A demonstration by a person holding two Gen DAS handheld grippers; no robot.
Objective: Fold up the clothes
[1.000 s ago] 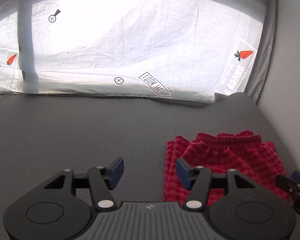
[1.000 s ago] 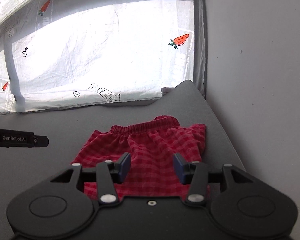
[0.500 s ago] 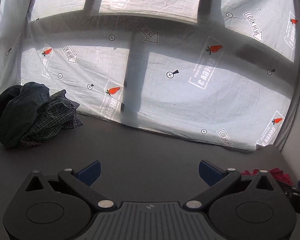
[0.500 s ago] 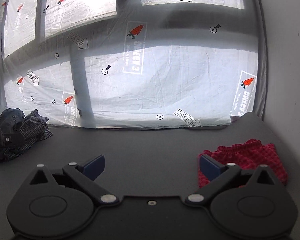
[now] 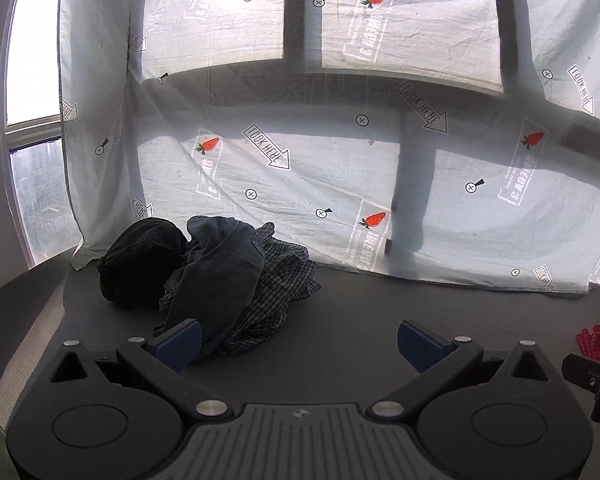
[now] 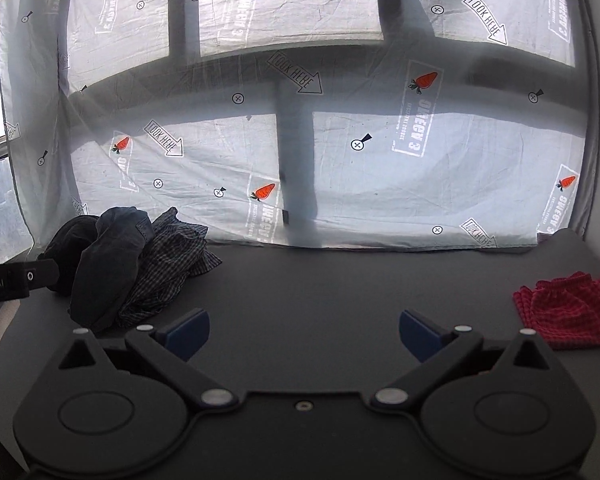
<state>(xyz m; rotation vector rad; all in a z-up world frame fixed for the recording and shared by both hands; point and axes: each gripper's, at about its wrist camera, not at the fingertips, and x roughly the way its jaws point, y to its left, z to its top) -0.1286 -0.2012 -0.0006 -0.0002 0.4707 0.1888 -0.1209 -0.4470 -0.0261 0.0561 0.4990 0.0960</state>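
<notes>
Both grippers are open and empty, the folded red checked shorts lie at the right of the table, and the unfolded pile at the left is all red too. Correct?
Not quite. The pile at the left is dark, not red: black, denim-blue and dark checked pieces, as the right wrist view shows. The rest holds: left gripper and right gripper open and empty, red checked shorts at the right.

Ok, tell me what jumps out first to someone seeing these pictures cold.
The backlit white sheet printed with orange carrots and arrows fills the background. On the dark grey table, a rumpled heap of dark unfolded clothes sits left, and the folded red checked shorts lie far right.
</notes>
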